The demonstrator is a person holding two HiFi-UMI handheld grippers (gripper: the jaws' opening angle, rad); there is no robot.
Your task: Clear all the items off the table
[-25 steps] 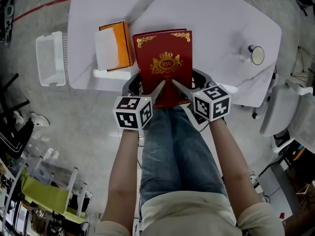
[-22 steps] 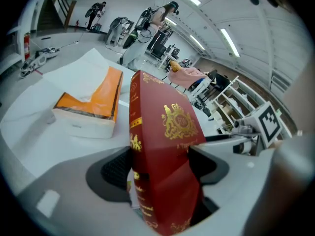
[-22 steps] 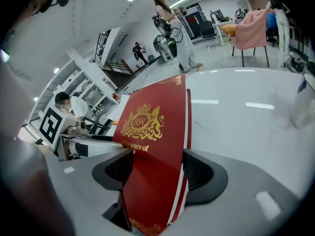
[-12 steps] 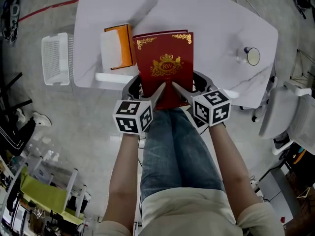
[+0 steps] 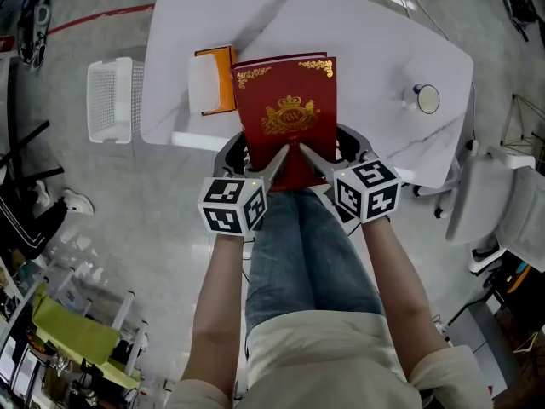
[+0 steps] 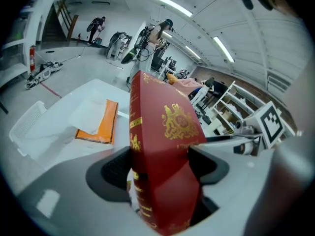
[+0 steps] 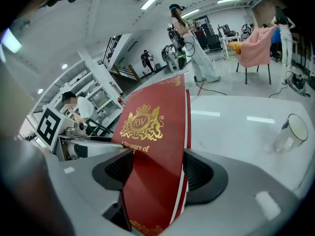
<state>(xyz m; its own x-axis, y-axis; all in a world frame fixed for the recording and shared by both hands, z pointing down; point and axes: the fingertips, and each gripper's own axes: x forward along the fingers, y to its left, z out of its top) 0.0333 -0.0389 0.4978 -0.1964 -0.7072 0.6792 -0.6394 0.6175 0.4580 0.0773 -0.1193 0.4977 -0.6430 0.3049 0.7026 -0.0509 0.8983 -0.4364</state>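
Well, nearest, the left tool (image 5: 274, 158) and right tool (image 5: 308, 155) each clamp the near edge of the red book (image 5: 288, 113), which hangs lifted over the near side of the surface (image 5: 366, 49). So one item is on its way off. Farther left the orange pad (image 5: 213, 82) and far right the glass (image 5: 423, 99) remain. Since a second ago, book and tools have risen; pad and glass have stayed put.

Grey floor (image 5: 128, 228); white chair (image 5: 477, 203).
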